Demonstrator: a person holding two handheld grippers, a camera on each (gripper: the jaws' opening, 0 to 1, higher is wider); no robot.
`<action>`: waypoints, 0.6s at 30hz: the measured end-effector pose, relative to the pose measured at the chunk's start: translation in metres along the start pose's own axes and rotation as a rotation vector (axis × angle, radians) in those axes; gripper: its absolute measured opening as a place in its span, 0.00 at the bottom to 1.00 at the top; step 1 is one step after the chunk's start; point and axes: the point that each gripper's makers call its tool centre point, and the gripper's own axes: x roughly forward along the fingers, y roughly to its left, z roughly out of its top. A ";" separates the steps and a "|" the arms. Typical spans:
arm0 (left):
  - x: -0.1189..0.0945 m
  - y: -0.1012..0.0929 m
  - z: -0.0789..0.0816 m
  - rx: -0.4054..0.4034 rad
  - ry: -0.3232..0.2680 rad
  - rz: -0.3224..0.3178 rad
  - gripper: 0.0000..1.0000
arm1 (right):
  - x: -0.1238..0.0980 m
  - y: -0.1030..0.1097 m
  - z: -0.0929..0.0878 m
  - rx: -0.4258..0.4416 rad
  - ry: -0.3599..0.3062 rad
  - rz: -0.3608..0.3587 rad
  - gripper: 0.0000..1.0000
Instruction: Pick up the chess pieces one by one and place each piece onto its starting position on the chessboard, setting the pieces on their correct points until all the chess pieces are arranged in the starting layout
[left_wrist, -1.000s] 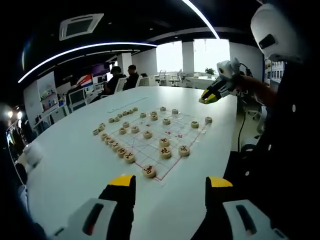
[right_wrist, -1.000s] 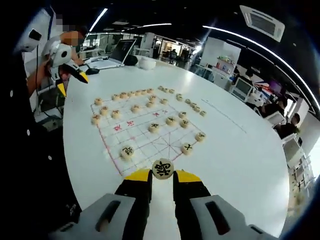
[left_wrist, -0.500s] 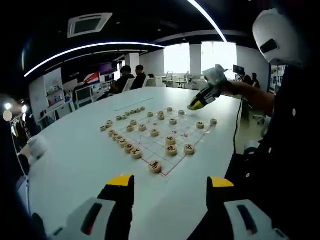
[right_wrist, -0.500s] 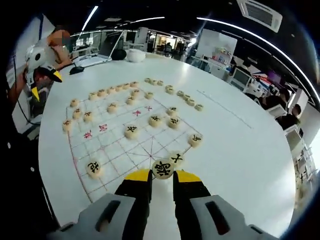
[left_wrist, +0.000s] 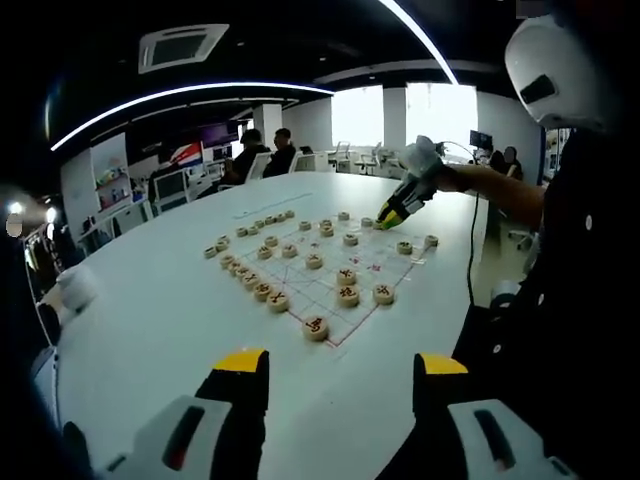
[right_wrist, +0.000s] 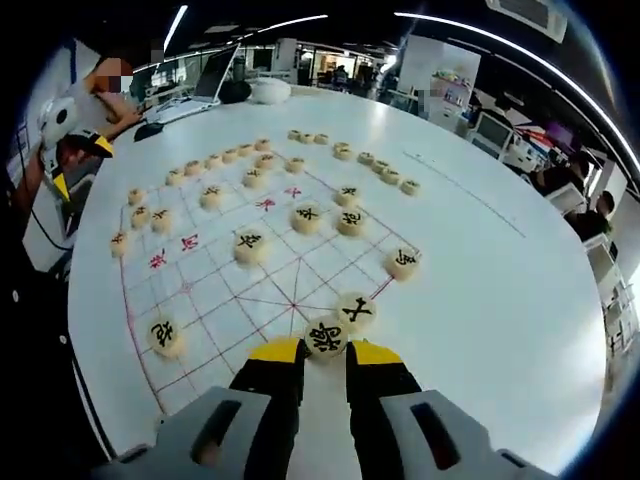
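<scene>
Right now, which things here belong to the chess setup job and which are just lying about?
Job:
- chessboard
- chess pieces on it, such as one near the right claw
- held piece in the right claw
- left claw, open

Lying about:
- laptop
- white bowl

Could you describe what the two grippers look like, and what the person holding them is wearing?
Each gripper has black fingers with yellow tips on a pale grey body with dark slots, as on the left gripper and the right gripper. In the left gripper view the right gripper has a white housing at the back. The person's clothing is dark with small white dots.
</scene>
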 end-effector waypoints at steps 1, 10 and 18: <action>0.000 0.000 0.000 0.001 0.001 -0.001 0.59 | 0.000 0.000 0.000 0.002 -0.001 0.002 0.18; 0.000 -0.001 0.002 0.002 -0.002 0.000 0.59 | -0.003 -0.003 0.000 -0.017 -0.021 -0.007 0.30; 0.000 -0.001 0.004 -0.001 -0.006 0.005 0.59 | -0.023 -0.002 0.003 0.028 -0.101 -0.015 0.33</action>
